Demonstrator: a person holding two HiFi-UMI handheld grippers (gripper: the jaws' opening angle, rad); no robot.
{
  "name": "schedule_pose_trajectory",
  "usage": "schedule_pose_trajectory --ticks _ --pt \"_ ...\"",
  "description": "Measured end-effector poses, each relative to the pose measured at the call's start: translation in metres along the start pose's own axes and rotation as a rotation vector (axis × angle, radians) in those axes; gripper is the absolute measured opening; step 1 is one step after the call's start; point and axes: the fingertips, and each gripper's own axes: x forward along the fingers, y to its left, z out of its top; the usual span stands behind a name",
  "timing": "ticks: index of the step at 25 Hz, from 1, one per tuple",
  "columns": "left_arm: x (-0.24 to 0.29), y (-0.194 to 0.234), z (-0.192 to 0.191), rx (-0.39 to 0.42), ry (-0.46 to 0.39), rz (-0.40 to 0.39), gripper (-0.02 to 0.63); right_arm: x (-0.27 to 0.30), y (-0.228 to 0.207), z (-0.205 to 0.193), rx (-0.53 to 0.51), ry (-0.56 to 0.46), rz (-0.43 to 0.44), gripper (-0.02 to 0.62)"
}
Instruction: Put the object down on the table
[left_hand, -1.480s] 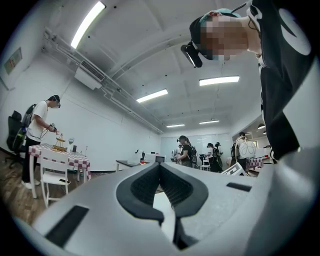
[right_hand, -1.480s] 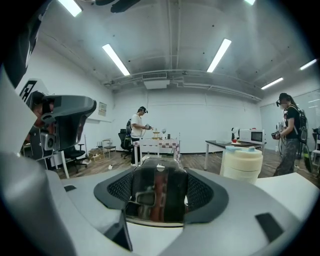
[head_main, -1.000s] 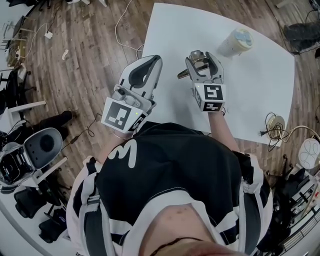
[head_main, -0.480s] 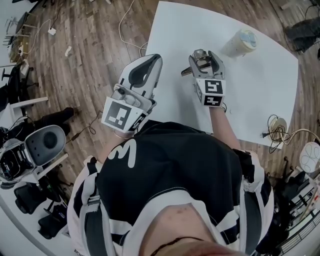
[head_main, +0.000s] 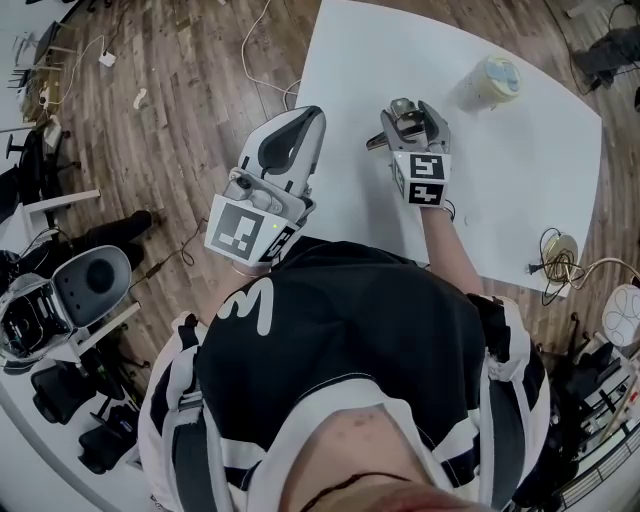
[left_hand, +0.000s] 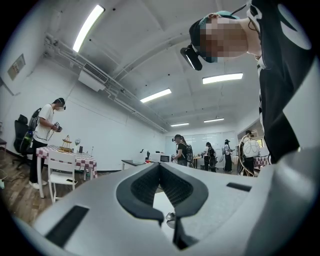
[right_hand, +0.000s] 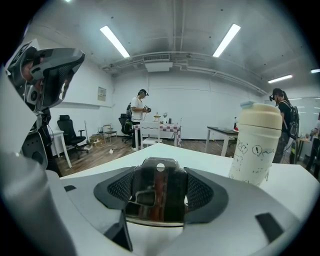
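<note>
My right gripper (head_main: 407, 110) is over the near left part of the white table (head_main: 350, 60), shut on a shiny metal object (head_main: 398, 124). One end of the object sticks out to the left of the jaws. In the right gripper view the metal object (right_hand: 157, 192) fills the gap between the two dark pads, with the right gripper (right_hand: 159, 176) pointing across the tabletop (right_hand: 200, 155). Whether the object touches the table is not visible. My left gripper (head_main: 307, 118) hangs beside the table's left edge, over the wooden floor, shut and holding nothing; its left gripper (left_hand: 160, 166) tips meet.
A pale lidded cup (head_main: 490, 82) stands on the table beyond and right of the right gripper; the same cup (right_hand: 255, 145) looms close at the right. A tangle of cable (head_main: 553, 258) lies at the table's right edge. Other people and tables stand in the room behind.
The right gripper, still holding the metal object, has drifted a little to the left, away from the cup. The left gripper has stayed where it was.
</note>
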Motion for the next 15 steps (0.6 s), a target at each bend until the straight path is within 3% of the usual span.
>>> schedule_pose_trajectory --ticks 15 --pt "-0.003 0.006 -0.005 -0.008 0.008 0.014 0.005 0.016 -0.001 -0.023 0.003 0.056 -0.002 0.308"
